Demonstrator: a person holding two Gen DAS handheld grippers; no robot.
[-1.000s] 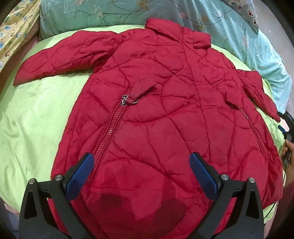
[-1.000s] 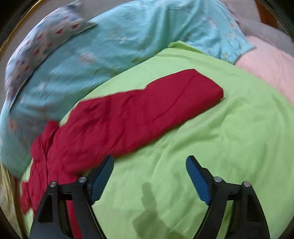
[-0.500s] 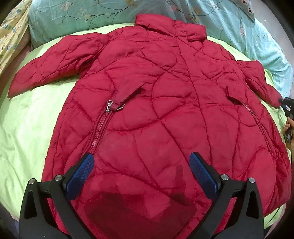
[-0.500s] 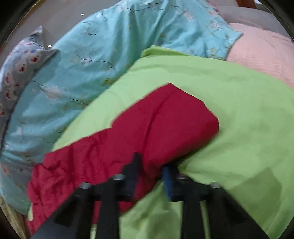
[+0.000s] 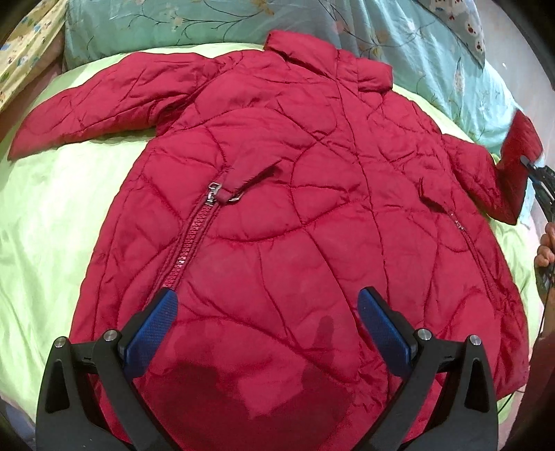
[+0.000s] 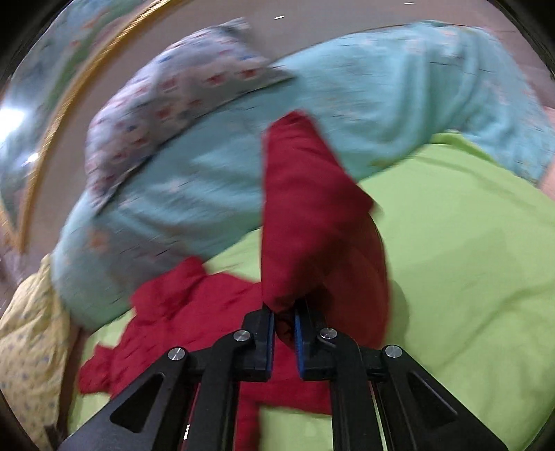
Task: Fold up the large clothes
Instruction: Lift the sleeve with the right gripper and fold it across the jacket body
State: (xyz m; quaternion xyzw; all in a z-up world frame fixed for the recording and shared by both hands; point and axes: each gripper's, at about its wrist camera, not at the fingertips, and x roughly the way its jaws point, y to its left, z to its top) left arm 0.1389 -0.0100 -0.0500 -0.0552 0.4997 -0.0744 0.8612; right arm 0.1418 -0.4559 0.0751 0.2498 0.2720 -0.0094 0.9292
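Note:
A red quilted jacket (image 5: 298, 215) lies face up and spread flat on a light green bedsheet (image 5: 45, 222), collar at the far side. Its left sleeve (image 5: 104, 107) lies stretched out to the left. My left gripper (image 5: 267, 322) is open and empty, hovering over the jacket's lower front. My right gripper (image 6: 284, 326) is shut on the cuff of the right sleeve (image 6: 308, 208) and holds it lifted off the sheet. That lifted sleeve (image 5: 517, 163) and the right gripper (image 5: 536, 177) also show at the right edge of the left wrist view.
Light blue floral pillows (image 5: 194, 20) lie along the far side of the bed, also in the right wrist view (image 6: 399, 93). A patterned grey pillow (image 6: 180, 90) sits on them. Yellow patterned cloth (image 5: 24, 52) lies at the far left. The green sheet (image 6: 468, 260) spreads right of the sleeve.
My right gripper closed on the right sleeve's cuff and lifted it off the sheet. My left gripper stayed open and moved slightly forward over the jacket.

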